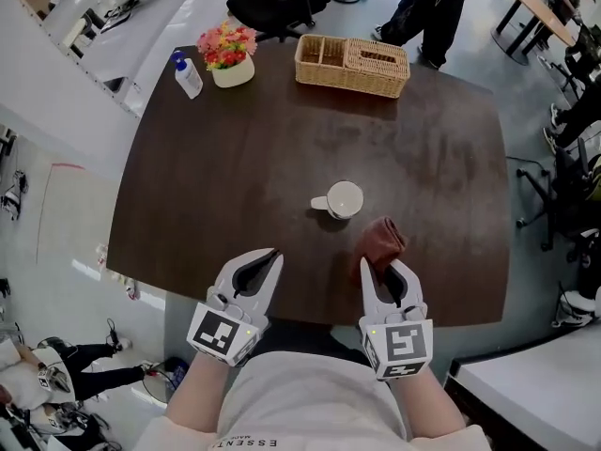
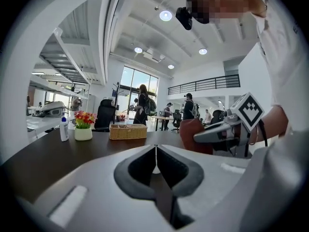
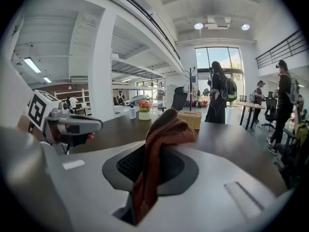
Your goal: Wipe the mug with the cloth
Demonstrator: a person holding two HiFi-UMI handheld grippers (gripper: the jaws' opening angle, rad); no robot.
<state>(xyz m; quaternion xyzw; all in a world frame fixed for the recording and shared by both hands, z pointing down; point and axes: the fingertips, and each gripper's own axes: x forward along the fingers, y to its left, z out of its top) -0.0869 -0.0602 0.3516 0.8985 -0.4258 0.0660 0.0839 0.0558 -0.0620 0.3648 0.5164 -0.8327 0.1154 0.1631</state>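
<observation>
I count two grippers, one cloth and one mug. My left gripper (image 1: 273, 255) has its jaws pressed together with nothing between them, as the left gripper view shows (image 2: 155, 151). My right gripper (image 1: 381, 264) is clamped on the single rust-brown knitted cloth (image 1: 380, 241). In the right gripper view (image 3: 153, 150) the cloth (image 3: 166, 127) runs down between the jaws and bunches up in a lump past their tips.

The one white ceramic mug (image 1: 344, 199) stands upright on the dark brown wooden table (image 1: 235, 177). It is ahead of my right gripper and a little to its left, near the far end of the cloth but apart from it. From my left gripper it lies ahead and to the right, between the lines of the two grippers.

Far ahead, well beyond the mug, are one woven wicker basket (image 1: 352, 64), one white pot of bright flowers (image 1: 227, 53) and one white bottle with a blue cap (image 1: 187, 74).
</observation>
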